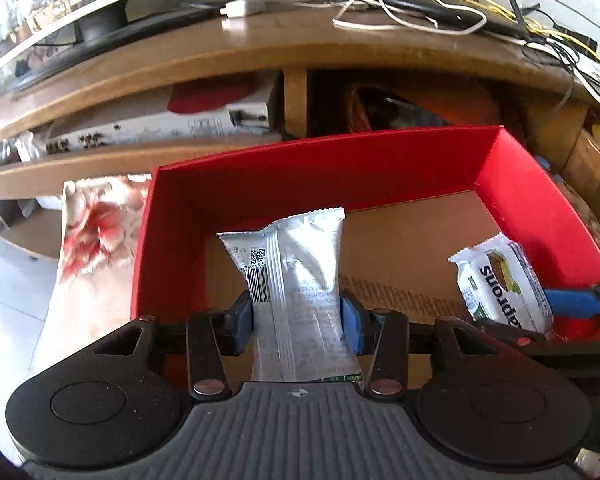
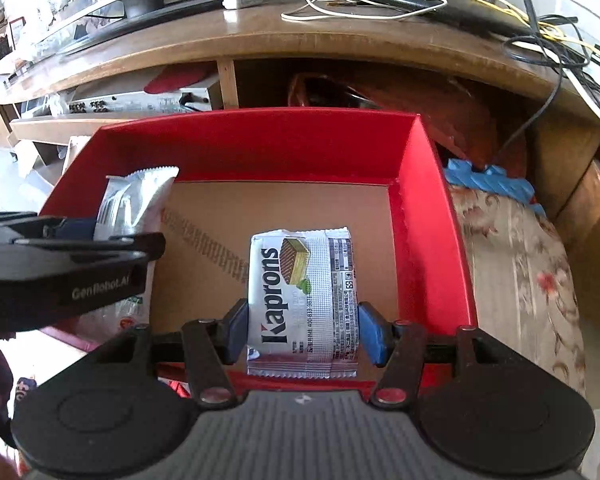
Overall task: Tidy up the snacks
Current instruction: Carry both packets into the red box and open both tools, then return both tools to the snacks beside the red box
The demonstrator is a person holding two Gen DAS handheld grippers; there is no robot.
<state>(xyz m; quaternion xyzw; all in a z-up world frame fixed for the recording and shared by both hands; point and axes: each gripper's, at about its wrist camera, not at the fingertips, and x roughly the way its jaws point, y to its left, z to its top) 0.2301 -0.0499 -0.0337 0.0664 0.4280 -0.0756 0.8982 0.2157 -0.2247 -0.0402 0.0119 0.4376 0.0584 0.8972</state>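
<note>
A red box [image 1: 340, 168] with a brown cardboard floor stands open below me. My left gripper [image 1: 297, 316] is shut on a silver snack packet [image 1: 300, 264], its blue pads pressing on both sides, over the box's left half. My right gripper [image 2: 303, 328] is shut on a white Kaprons wafer packet [image 2: 300, 280] over the right half of the red box [image 2: 280, 144]. The left wrist view also shows the Kaprons packet [image 1: 500, 284] at the right. In the right wrist view the left gripper [image 2: 96, 228] and the silver packet [image 2: 136, 196] sit at the left.
A wooden TV stand [image 1: 340, 40] with tangled cables [image 1: 420, 8] rises just behind the box, its shelves full. A floral cloth [image 1: 96, 232] lies left of the box and floral fabric [image 2: 516, 248] lies right of it. Blue foam [image 2: 484, 180] sits by the far right corner.
</note>
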